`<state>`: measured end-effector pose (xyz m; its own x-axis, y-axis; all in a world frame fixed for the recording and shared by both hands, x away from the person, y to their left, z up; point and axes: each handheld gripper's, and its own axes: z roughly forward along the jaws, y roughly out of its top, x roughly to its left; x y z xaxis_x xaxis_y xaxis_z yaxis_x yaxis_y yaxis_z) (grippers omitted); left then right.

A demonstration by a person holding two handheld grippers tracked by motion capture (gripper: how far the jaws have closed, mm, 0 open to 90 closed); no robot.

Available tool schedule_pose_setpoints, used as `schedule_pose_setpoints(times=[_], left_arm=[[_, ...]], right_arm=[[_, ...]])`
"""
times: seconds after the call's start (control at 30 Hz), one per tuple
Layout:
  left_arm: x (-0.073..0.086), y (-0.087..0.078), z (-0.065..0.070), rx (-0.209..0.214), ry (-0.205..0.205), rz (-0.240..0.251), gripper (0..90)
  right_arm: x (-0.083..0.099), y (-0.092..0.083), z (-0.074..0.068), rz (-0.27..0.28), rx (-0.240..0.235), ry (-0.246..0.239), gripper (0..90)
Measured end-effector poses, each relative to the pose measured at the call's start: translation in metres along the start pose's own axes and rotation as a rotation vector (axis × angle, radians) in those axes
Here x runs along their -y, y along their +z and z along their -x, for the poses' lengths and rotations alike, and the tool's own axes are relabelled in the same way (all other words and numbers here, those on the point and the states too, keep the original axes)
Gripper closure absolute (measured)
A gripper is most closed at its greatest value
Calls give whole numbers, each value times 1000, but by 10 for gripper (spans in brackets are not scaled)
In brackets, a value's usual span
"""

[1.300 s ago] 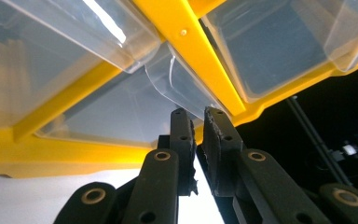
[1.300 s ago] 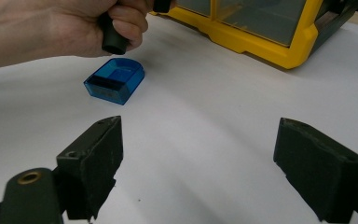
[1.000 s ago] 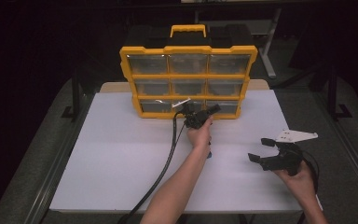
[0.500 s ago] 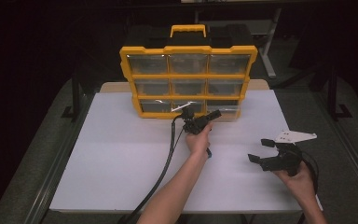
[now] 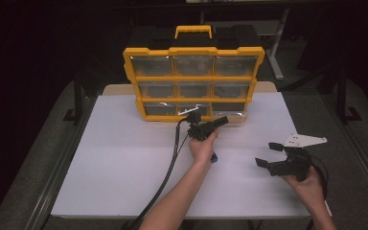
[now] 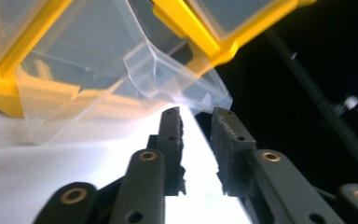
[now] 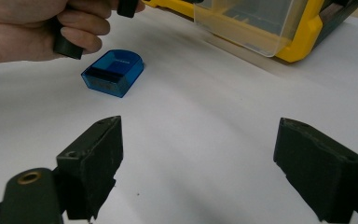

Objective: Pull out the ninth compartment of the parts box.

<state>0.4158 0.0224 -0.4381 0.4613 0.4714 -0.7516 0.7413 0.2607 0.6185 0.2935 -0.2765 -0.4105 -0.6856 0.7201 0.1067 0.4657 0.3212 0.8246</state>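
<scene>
Left gripper [image 5: 206, 127] barely shifted over the last second: it stayed at the bottom row of the yellow organizer [image 5: 193, 82], only edging slightly back toward the person. Right gripper [image 5: 274, 155] held its spot at about 4 o'clock on the surface [image 5: 115, 158].

Organizer stood upright at 12 o'clock on the white surface, three rows of three clear drawers, yellow handle [image 5: 193, 31] on top. Bottom-right drawer [image 6: 121, 70] was pulled partly out of its frame; in the left gripper view its clear front lip sat just ahead of the left fingers [image 6: 172, 135]. Those fingers were nearly closed, a narrow gap between them. Couldn't tell whether they actually pinched the drawer lip or just sat beside it.

Small blue translucent bin [image 7: 113, 73] lay on the surface just below the left hand [image 5: 202, 146], near the middle, apart from the organizer. In the right gripper view it was at 11 o'clock from the right fingers [image 7: 98, 158].

Right fingers were spread wide, holding nothing, hovering over bare surface. Black cable [image 5: 170, 163] trailed from the left gripper toward 6 o'clock.
</scene>
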Motion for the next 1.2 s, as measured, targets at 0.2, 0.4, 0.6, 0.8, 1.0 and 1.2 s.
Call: schedule_pose_setpoints(times=[0.2,0.4,0.6,0.8,1.0,1.2], left_arm=[[-5,-5,12,-2,180,-157,577],[-20,-12,29,48,383,-311,549],[-37,-14,46,55,590,-425,568],[-50,-12,57,41,734,-491,513],[-58,-7,66,13,873,-545,481],[-72,1,68,0,935,-567,518]], right_arm=[[3,-5,1,8,8,11,148],[4,-5,0,5,2,14,147],[4,-5,0,5,1,7,148],[4,-5,0,8,-4,11,147],[4,-6,1,12,-4,14,148],[4,-5,2,10,-10,13,148]])
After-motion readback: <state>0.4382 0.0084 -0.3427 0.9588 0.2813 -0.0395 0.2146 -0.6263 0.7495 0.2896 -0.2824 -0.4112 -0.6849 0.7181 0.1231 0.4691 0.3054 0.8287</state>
